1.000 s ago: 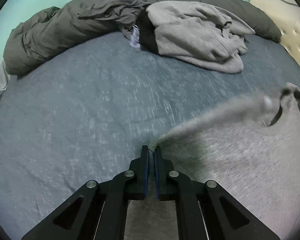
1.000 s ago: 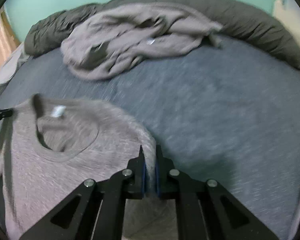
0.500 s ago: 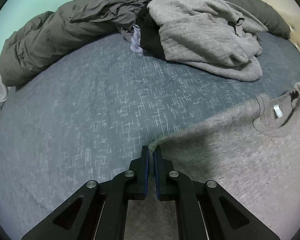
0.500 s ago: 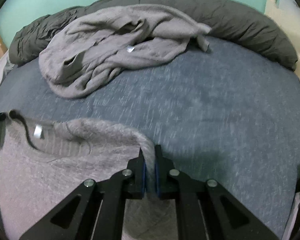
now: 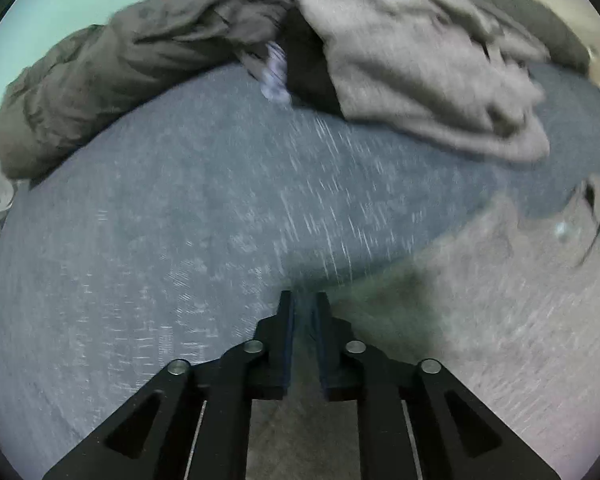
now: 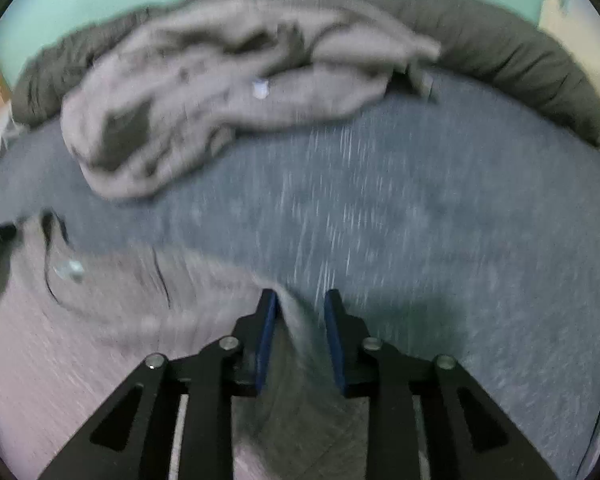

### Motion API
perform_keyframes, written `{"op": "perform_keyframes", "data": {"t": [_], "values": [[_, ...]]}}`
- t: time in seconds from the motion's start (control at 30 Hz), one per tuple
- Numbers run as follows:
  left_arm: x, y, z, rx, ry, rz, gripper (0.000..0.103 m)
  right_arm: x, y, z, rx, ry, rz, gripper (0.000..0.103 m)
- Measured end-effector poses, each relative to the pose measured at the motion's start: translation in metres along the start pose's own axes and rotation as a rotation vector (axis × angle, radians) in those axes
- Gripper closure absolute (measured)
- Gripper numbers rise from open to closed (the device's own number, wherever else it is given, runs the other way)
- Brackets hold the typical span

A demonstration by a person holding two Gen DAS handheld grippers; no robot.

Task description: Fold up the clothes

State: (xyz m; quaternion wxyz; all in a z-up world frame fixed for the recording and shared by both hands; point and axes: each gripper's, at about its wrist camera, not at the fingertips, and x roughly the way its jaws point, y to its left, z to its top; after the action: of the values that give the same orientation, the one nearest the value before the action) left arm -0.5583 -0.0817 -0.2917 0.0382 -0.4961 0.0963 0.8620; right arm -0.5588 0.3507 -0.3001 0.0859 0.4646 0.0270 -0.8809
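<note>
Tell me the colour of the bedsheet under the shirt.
Blue-grey with fine pale flecks; the bedsheet shows best in the left wrist view.

heathered grey shirt [image 6: 80, 360] on blue-grey white-flecked bedsheet [image 6: 440, 240]

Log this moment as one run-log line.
step: releasing shirt on bed | left gripper: opening, empty | right gripper: opening, cloth between

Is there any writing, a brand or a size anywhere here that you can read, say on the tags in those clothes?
No readable text.
Neck tag inside the grey T-shirt: pale blur, unreadable.
Tag on the crumpled grey garment further back: too small and blurred.
Grippers and bed sheet: no print visible.
</note>
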Motion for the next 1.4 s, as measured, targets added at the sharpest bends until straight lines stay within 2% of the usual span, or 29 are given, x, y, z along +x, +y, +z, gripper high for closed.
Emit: {"op": "perform_keyframes", "data": {"t": [0.07, 0.13, 0.27, 0.37, 0.43, 0.47, 0.5, 0.57, 0.73, 0.87, 0.93, 1.07, 1.13, 1.2, 1.23, 1.33, 1.4], "values": [[-0.013, -0.002, 0.004, -0.011, -0.035, -0.022, 0.087, -0.009, 0.006, 0.007, -0.001, -0.044, 0.057, 0.065], [-0.021, -0.011, 0.006, 0.006, -0.045, -0.036, 0.086, -0.004, 0.019, 0.012, -0.028, -0.024, 0.106, 0.065], [-0.021, -0.030, 0.002, 0.051, -0.028, -0.046, 0.085, 0.013, 0.058, 0.013, -0.130, 0.032, 0.138, 0.065], [-0.018, -0.035, -0.005, 0.047, -0.018, -0.069, 0.085, 0.026, 0.082, 0.013, -0.152, 0.061, 0.133, 0.065], [-0.017, -0.036, -0.009, 0.035, -0.013, -0.088, 0.085, 0.036, 0.091, 0.012, -0.161, 0.099, 0.079, 0.065], [-0.016, -0.037, -0.011, 0.031, -0.012, -0.095, 0.085, 0.044, 0.093, 0.012, -0.154, 0.127, 0.052, 0.075], [-0.018, -0.040, -0.013, 0.038, -0.014, -0.094, 0.085, 0.048, 0.093, 0.012, -0.139, 0.130, 0.049, 0.094], [-0.021, -0.041, -0.017, 0.042, -0.022, -0.099, 0.085, 0.047, 0.089, 0.017, -0.098, 0.103, 0.040, 0.097], [-0.033, -0.038, -0.019, 0.025, -0.052, -0.119, 0.085, 0.040, 0.084, 0.042, -0.018, 0.031, 0.026, 0.098], [-0.044, -0.039, -0.024, 0.037, -0.061, -0.133, 0.085, 0.050, 0.092, 0.062, -0.037, 0.057, -0.009, 0.098], [-0.046, -0.039, -0.027, 0.041, -0.055, -0.140, 0.085, 0.065, 0.091, 0.062, -0.030, 0.125, -0.013, 0.098], [-0.051, -0.033, -0.034, 0.018, -0.040, -0.151, 0.085, 0.069, 0.082, 0.056, 0.030, 0.130, 0.016, 0.097], [-0.054, -0.028, -0.037, -0.010, -0.035, -0.163, 0.081, 0.060, 0.077, 0.054, 0.047, 0.111, 0.032, 0.093], [-0.060, -0.023, -0.041, -0.027, -0.030, -0.164, 0.077, 0.049, 0.076, 0.054, 0.036, 0.091, 0.028, 0.078], [-0.063, -0.022, -0.043, -0.030, -0.027, -0.161, 0.077, 0.046, 0.077, 0.053, 0.026, 0.103, 0.024, 0.074], [-0.075, -0.018, -0.049, -0.016, -0.015, -0.143, 0.076, 0.026, 0.082, 0.052, -0.025, 0.065, -0.011, 0.069], [-0.085, -0.009, -0.058, -0.023, -0.010, -0.134, 0.076, 0.014, 0.084, 0.050, -0.029, 0.066, -0.017, 0.053]]}}
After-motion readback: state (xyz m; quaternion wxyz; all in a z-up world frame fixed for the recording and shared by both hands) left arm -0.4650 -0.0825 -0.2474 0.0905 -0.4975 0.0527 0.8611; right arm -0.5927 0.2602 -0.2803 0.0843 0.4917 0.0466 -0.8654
